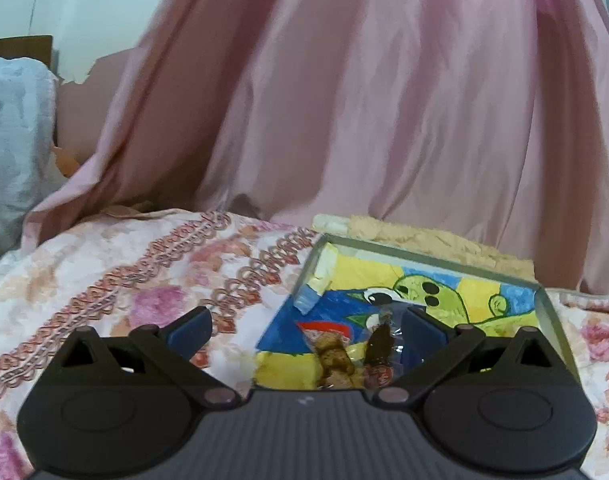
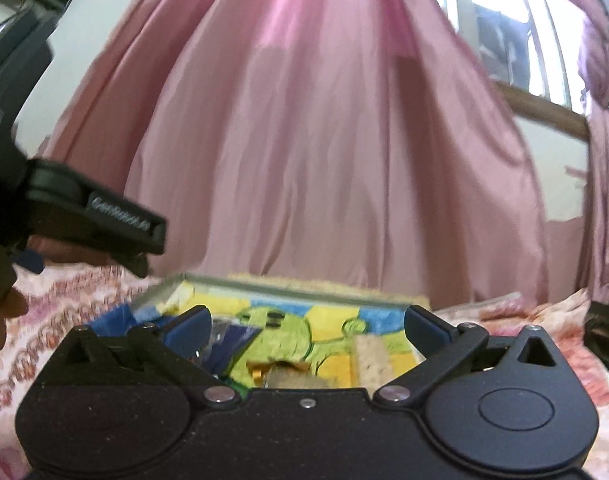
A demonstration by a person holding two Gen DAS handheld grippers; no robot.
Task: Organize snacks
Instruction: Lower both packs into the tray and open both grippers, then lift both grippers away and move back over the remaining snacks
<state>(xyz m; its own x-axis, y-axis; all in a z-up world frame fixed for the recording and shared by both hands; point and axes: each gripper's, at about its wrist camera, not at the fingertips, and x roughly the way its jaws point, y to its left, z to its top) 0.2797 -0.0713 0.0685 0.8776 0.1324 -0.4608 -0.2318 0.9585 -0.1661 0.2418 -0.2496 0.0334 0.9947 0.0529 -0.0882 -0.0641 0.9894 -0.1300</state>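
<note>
Pink curtain (image 1: 344, 100), floral bedsheet (image 1: 124, 280), grey pillow (image 1: 12, 140), window (image 2: 504, 32)

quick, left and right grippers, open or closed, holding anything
left gripper: open, holding nothing, above wrapped snacks in the tray.
right gripper: open, holding nothing.

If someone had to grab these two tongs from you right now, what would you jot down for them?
Left tongs: open, holding nothing, hanging over the near left part of the tray.
Right tongs: open, holding nothing, over the tray's near middle.
Things: the tray sits on the floral bedspread, lined with a green cartoon drawing. Wrapped brown snacks lie in it below the left tongs; a pale wafer-like snack and a brownish piece lie below the right tongs.
Done: several snacks are in the tray.
Left: I cannot see any snacks outside the tray from here; look around the bed before stopping.
</note>
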